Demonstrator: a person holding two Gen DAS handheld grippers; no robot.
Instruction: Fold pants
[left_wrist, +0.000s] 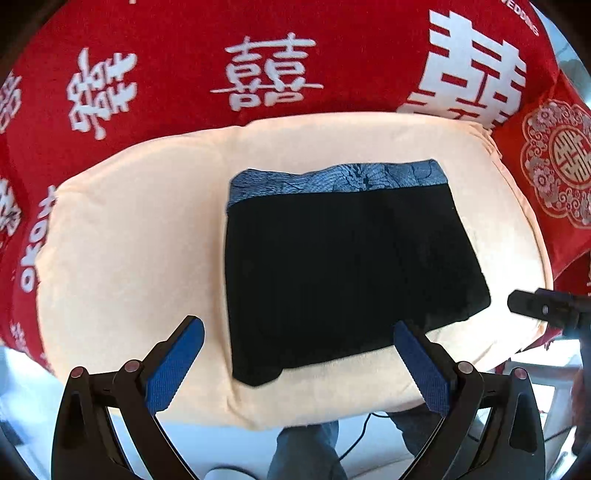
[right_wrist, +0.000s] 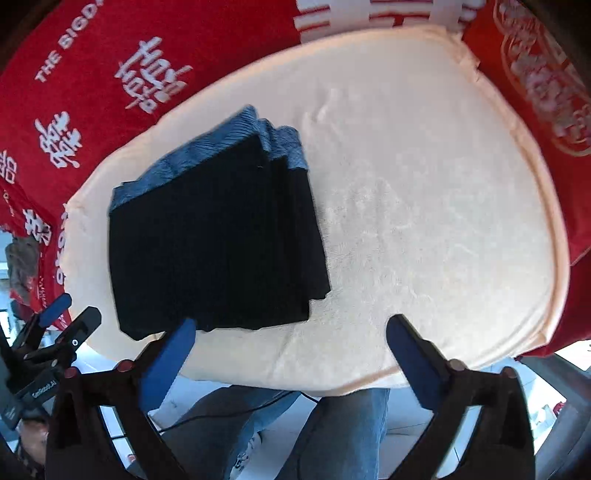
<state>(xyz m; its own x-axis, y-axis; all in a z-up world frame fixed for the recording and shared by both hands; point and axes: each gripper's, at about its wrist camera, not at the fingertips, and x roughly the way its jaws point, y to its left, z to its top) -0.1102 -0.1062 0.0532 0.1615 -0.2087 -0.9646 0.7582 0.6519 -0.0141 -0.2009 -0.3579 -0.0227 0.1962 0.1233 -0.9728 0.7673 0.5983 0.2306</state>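
Folded black pants (left_wrist: 343, 273), seemingly finished.
Lying stacked on cream cushion (left_wrist: 129, 240), blue waistband (left_wrist: 332, 181) toward 12 o'clock; left hand-held gripper (left_wrist: 299, 345) and right hand-held gripper (right_wrist: 291, 338) both spread apart, holding nothing, hovering at 6 o'clock.

Black pants (left_wrist: 340, 280) with blue patterned waistband (left_wrist: 332, 179); cream towel (left_wrist: 129, 229); red cloth (left_wrist: 184, 44) printed with white characters; blue pads (left_wrist: 173, 365).

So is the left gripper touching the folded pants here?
Apart. In the left wrist view, the left gripper is open and the folded pants lie flat on the cream towel, with nothing clamped between its pads.
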